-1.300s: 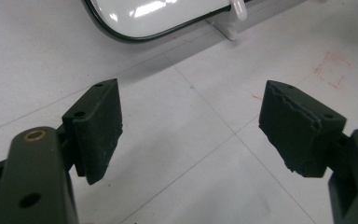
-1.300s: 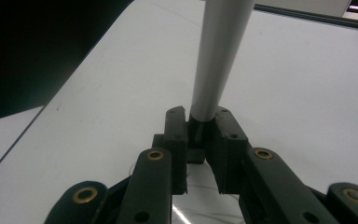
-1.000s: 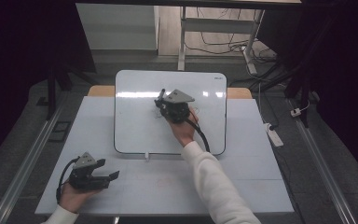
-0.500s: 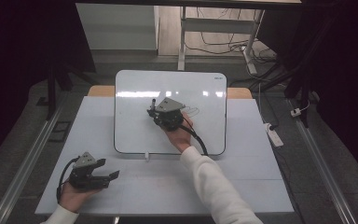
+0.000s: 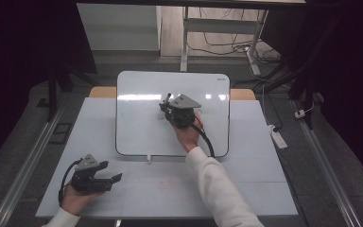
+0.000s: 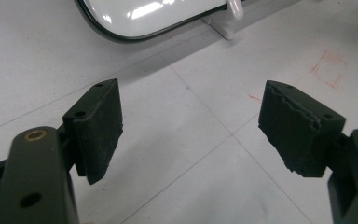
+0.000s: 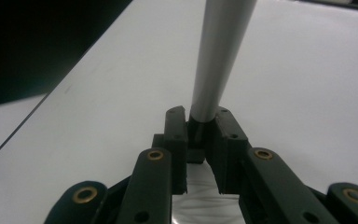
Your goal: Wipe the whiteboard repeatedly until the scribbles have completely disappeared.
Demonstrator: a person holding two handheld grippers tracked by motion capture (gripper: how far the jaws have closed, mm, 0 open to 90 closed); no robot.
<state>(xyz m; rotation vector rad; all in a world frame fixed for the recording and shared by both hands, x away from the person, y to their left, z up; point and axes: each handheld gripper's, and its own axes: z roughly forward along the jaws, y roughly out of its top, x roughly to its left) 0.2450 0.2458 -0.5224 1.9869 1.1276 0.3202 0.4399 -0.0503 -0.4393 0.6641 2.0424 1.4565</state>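
A white whiteboard (image 5: 137,137) lies flat on the table's middle. Over its centre a hand holds my right gripper (image 5: 168,105), shut on a grey marker (image 5: 169,97). In the right gripper view the marker's barrel (image 7: 219,46) rises from between the closed jaws of the right gripper (image 7: 200,116) over the whiteboard's surface (image 7: 307,93). Faint pen marks (image 5: 162,117) show on the board beside the gripper. My left gripper (image 5: 109,172) rests low at the table's front left, open, nothing between its jaws. In the left gripper view the left gripper (image 6: 189,100) faces the whiteboard's corner (image 6: 144,14).
A small white clip (image 5: 148,157) sits at the board's near edge. A red square outline (image 6: 328,70) is drawn on the table (image 5: 246,184). A white power strip (image 5: 276,137) lies on the floor to the right, with rails along both sides and cables behind.
The right hand has shifted slightly over the board's centre, a little left and nearer, then back right, still gripping the marker. The left gripper has kept still.
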